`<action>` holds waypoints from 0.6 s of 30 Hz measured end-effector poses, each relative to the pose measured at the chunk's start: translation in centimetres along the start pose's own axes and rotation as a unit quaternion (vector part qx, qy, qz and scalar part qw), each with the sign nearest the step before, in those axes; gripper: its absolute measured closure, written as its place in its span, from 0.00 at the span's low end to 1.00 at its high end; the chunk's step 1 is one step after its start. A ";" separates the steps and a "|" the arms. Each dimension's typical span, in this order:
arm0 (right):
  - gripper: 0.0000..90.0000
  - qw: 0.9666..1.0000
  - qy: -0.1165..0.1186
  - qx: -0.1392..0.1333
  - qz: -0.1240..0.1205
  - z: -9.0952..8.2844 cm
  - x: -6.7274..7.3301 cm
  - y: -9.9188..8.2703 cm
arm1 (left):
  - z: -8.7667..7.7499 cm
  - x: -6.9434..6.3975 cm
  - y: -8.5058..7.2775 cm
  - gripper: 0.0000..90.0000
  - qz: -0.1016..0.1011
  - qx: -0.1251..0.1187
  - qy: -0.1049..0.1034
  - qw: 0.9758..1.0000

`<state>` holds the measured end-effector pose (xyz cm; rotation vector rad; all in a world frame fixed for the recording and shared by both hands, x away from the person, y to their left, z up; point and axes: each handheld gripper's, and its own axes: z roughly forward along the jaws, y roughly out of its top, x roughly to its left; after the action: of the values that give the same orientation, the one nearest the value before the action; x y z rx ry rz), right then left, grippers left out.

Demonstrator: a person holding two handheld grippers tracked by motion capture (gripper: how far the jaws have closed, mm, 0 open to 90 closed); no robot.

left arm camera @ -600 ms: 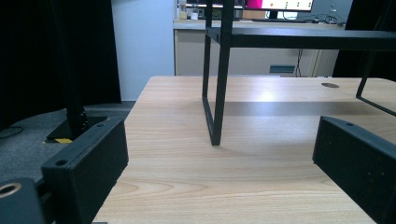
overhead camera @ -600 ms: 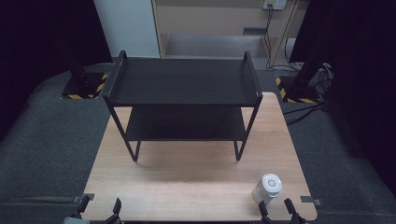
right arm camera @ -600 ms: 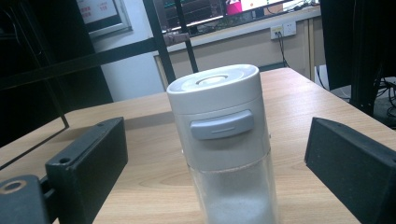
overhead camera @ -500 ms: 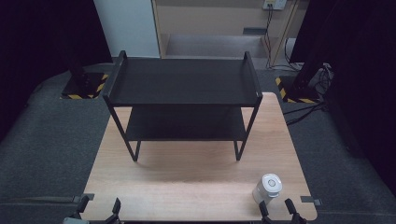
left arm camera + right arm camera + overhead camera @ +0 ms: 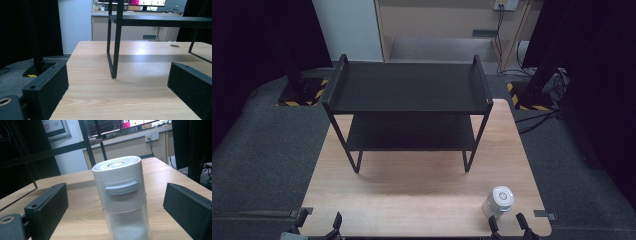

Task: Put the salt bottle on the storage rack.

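Jar upright between wide-apart right hand-held gripper jaws, untouched | left hand-held gripper agape, empty

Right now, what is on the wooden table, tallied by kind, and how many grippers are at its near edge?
Black two-tier shelf rack: 1
White-lidded clear jar: 1
Grippers, left gripper and right gripper, both with jaws apart: 2
Total: 4

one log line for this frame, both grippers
left gripper: open, at table near edge | right gripper: open, jaws either side of jar, not touching | shelf rack: bare
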<state>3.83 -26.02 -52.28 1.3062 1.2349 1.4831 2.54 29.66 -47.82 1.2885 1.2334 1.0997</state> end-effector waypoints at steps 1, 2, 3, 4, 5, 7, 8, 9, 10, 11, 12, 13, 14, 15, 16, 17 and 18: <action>0.07 1.000 0.000 0.000 0.000 0.0 0.0 0.0 | 0.0 0.0 0.0 0.03 0.000 0.000 -0.001 1.000; 0.06 1.000 0.000 0.001 0.000 0.0 0.0 0.0 | 0.0 0.0 0.0 0.03 0.000 0.000 -0.002 1.000; 0.06 1.000 0.001 0.001 0.000 0.0 0.1 0.0 | 0.0 0.0 0.0 0.03 0.000 0.000 -0.002 1.000; 0.06 1.000 0.001 0.001 -0.001 0.0 0.1 0.0 | 0.0 0.0 0.0 0.03 0.000 0.000 -0.003 1.000; 0.06 1.000 0.001 0.001 -0.003 0.1 0.1 0.0 | 0.0 0.0 0.0 0.03 0.000 0.000 -0.003 1.000; 0.06 1.000 0.000 0.002 -0.005 0.1 0.2 0.0 | 0.0 0.0 0.0 0.03 0.000 0.000 -0.004 1.000; 0.06 1.000 0.000 0.002 -0.005 0.1 0.2 0.0 | 0.0 0.0 0.0 0.03 0.000 0.000 -0.004 1.000; 0.06 1.000 0.000 0.001 -0.006 0.1 0.3 0.1 | 0.0 0.0 0.0 0.03 0.000 0.000 -0.005 1.000; 0.05 1.000 -0.001 0.001 -0.006 0.2 0.4 0.1 | 0.0 0.0 0.0 0.03 0.000 0.000 -0.005 1.000; 0.05 1.000 -0.002 0.001 -0.007 0.2 0.4 0.1 | 0.0 0.0 0.0 0.03 0.000 0.000 -0.005 1.000; 0.04 1.000 -0.003 0.002 -0.008 0.3 0.5 0.2 | 0.0 0.0 0.0 0.03 0.000 0.000 -0.005 1.000; 0.04 1.000 -0.003 0.002 -0.009 0.3 0.5 0.2 | 0.0 0.0 0.0 0.03 0.000 0.000 -0.005 1.000; 0.04 1.000 -0.004 0.002 -0.010 0.4 0.5 0.2 | 0.0 0.0 0.0 0.03 -0.001 0.000 -0.005 1.000; 0.03 1.000 -0.005 0.002 -0.011 0.4 0.6 0.2 | 0.0 0.0 0.0 0.03 -0.001 0.001 -0.005 1.000; 0.03 1.000 -0.005 0.002 -0.013 0.5 0.6 0.2 | 0.0 0.0 0.0 0.03 -0.001 0.001 -0.005 1.000; 0.03 1.000 -0.006 0.002 -0.014 0.5 0.7 0.2 | 0.0 0.0 0.1 0.03 0.000 0.001 -0.006 1.000; 0.03 1.000 -0.007 0.003 -0.016 0.6 0.7 0.3 | 0.0 0.0 0.1 0.03 0.000 0.001 -0.006 1.000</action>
<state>4.31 -25.30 -51.88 1.2922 1.2480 1.4464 2.56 29.63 -47.76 1.2952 1.2258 1.0895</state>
